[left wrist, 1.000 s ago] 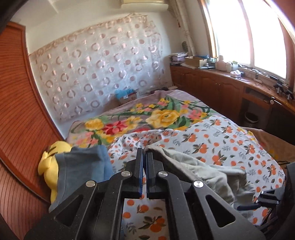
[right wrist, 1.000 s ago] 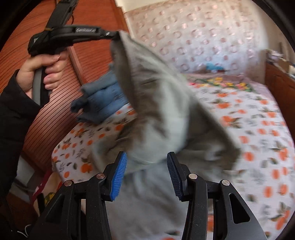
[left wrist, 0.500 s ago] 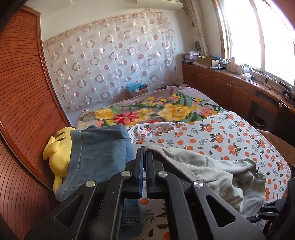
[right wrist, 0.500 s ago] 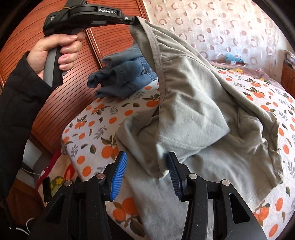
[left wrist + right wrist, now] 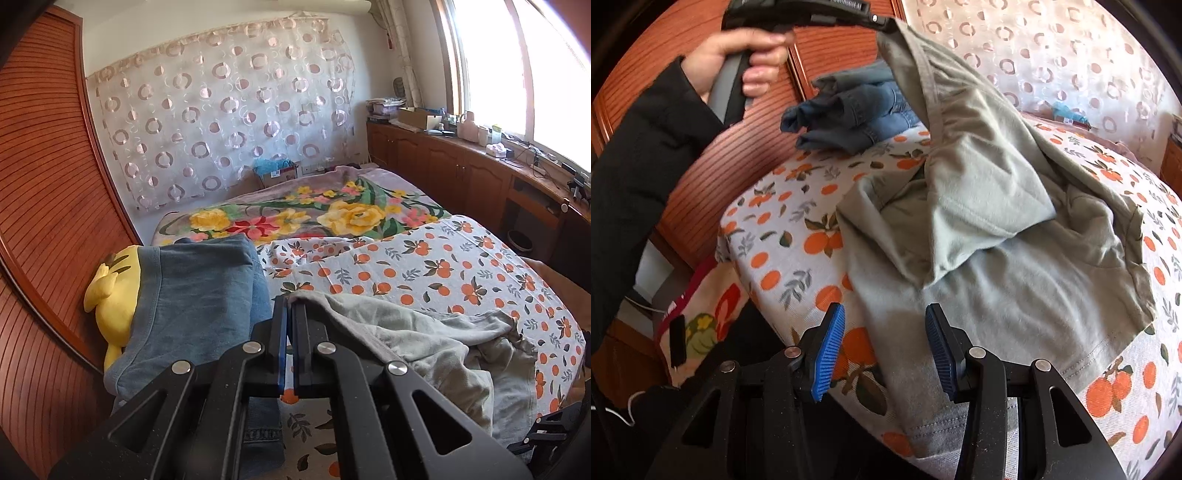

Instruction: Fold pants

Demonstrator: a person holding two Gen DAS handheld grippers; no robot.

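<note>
In the left wrist view, the left gripper [image 5: 289, 301] has its two black fingers pressed nearly together, pinching the waistband edge of the grey-green pants [image 5: 436, 343] right at the tips. From that pinch the cloth falls away to the right and down, rumpled, onto the orange-print sheet [image 5: 417, 266] of the bed. Just left of the fingers lies a pile of folded blue jeans [image 5: 195, 302], partly covering a yellow plush toy [image 5: 110, 295] against the wooden slatted headboard [image 5: 48, 206]. Farther up the bed is a floral blanket [image 5: 317, 218], and behind it a sheer curtain with rings [image 5: 229, 110]. In the right wrist view, the right gripper [image 5: 884, 349] stands wide apart, its blue-padded fingers [image 5: 829, 347] holding nothing; the lower part of the pants [image 5: 997, 236] lies spread on the sheet [image 5: 790, 236] just ahead of and between them, not touching the pads. At the top, the left gripper [image 5: 882, 26], held by a hand [image 5: 738, 59] in a black sleeve, lifts the waistband corner, so the cloth hangs from it in a tilted drape above the jeans [image 5: 857, 118].
</note>
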